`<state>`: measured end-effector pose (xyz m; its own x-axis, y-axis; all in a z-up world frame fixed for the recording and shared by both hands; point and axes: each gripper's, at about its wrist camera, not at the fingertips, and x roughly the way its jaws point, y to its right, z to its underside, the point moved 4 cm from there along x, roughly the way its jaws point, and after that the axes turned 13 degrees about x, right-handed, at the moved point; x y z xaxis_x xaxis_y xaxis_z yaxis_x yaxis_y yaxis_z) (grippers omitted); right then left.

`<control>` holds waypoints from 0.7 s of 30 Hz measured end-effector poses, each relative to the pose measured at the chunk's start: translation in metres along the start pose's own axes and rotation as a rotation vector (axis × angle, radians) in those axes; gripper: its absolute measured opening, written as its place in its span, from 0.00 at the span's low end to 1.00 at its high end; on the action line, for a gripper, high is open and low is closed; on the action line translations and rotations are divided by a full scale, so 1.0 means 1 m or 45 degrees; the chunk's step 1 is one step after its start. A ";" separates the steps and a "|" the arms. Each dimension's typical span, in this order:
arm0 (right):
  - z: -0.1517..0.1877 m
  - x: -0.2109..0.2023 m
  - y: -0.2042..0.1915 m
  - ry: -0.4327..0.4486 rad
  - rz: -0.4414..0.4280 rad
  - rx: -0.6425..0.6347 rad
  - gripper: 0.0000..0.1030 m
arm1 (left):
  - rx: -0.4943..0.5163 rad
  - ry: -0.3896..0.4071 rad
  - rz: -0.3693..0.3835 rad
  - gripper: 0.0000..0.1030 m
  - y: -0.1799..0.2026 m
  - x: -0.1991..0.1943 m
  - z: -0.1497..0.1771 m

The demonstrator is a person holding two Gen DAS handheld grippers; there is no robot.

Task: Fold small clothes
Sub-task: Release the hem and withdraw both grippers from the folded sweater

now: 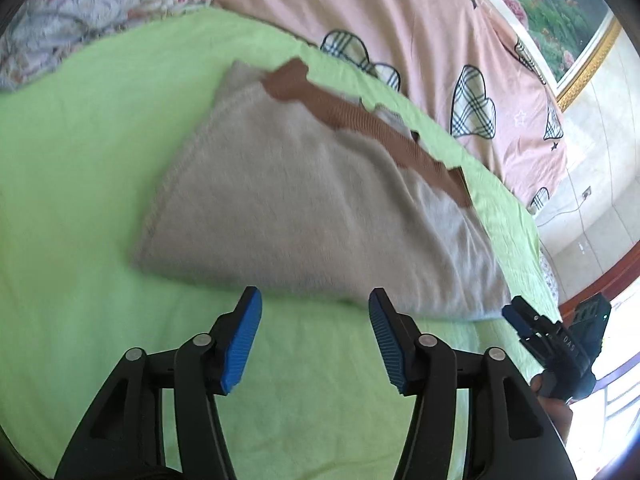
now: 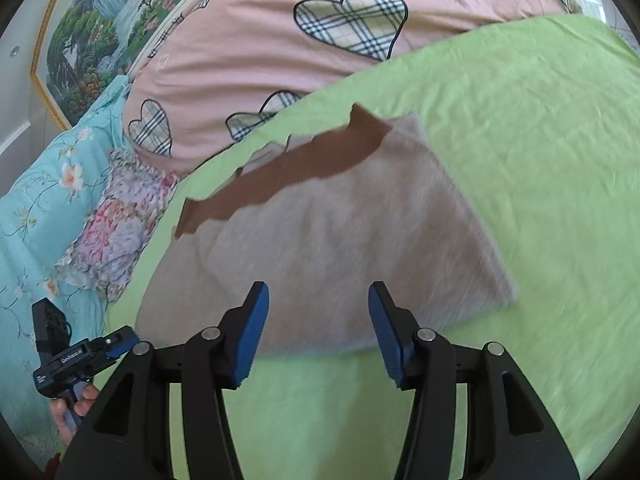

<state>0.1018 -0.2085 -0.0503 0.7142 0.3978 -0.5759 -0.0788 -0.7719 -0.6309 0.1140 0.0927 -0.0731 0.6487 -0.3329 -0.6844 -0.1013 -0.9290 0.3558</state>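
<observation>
Currently, a beige fleecy garment [image 1: 304, 208] with a brown ribbed waistband [image 1: 360, 120] is lying folded on a lime-green bedsheet [image 1: 80, 160], just ahead of both tools. The left gripper [image 1: 314, 342] and right gripper [image 2: 318, 336] are hovering with jaws spread wide, holding nothing. It is looking soft, light and floppy, so pinching the near folded edge at its corners seems best.

White lettering reading "DAS" is seen on the black body of the right gripper [image 1: 516, 318] in the left wrist view. A white label is printed on the left gripper [image 2: 120, 342], too blurred to be read.
</observation>
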 end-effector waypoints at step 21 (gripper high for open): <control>0.039 -0.003 -0.015 -0.091 -0.073 0.002 0.56 | -0.396 0.148 0.084 0.76 -0.037 0.027 -0.009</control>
<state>0.0738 -0.1786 -0.0600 0.6661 0.4760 -0.5743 -0.0402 -0.7459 -0.6649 0.1426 0.1198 -0.0992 0.7318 -0.3531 -0.5829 0.0777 -0.8065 0.5861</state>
